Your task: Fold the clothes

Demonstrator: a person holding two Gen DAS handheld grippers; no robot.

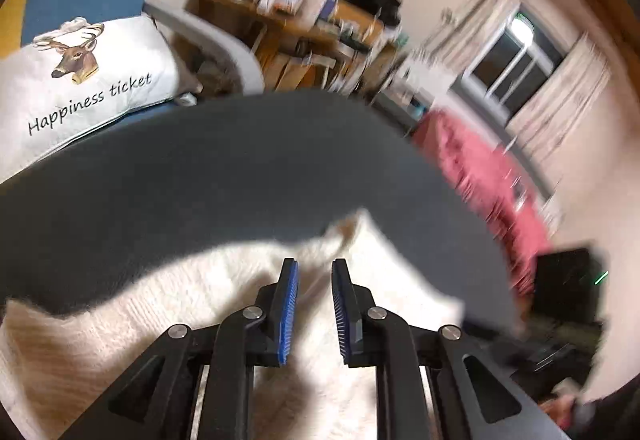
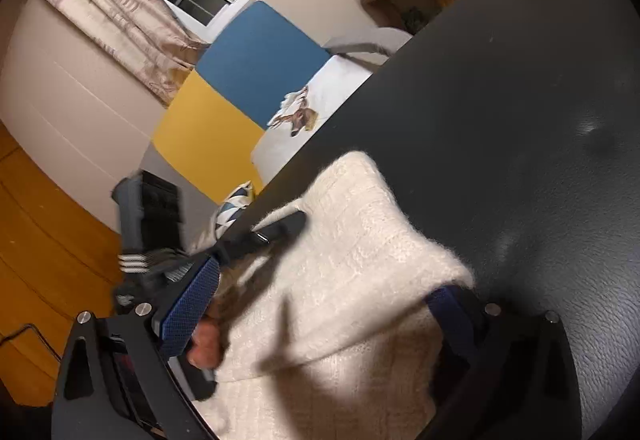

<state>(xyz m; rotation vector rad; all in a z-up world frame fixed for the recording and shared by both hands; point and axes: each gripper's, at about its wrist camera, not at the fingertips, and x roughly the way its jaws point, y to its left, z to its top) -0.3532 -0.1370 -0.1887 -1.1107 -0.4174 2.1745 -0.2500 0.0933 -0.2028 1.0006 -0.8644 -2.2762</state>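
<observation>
Partly folded already, judging by the doubled layers: lying on the dark round table (image 1: 248, 176), near its edge, a fluffy white sweater (image 1: 224, 304) bunched into a rough packet with one corner turned over. Hovering above it, the left gripper (image 1: 315, 268), jaws parted a narrow way with nothing between the blue pads, only knit showing below the gap. Spreading wide across the sweater's near end, the right gripper (image 2: 320, 304), one blue pad at the left edge of the cloth and the other at the right; pressing or merely straddling cannot be told, since the right-hand pad is half hidden behind the knit. Reaching over the cloth in the right wrist view, a dark blurred tool, probably the other gripper. Remaining, by the look of it: squaring the edges, flattening the bulge, perhaps one more fold.
</observation>
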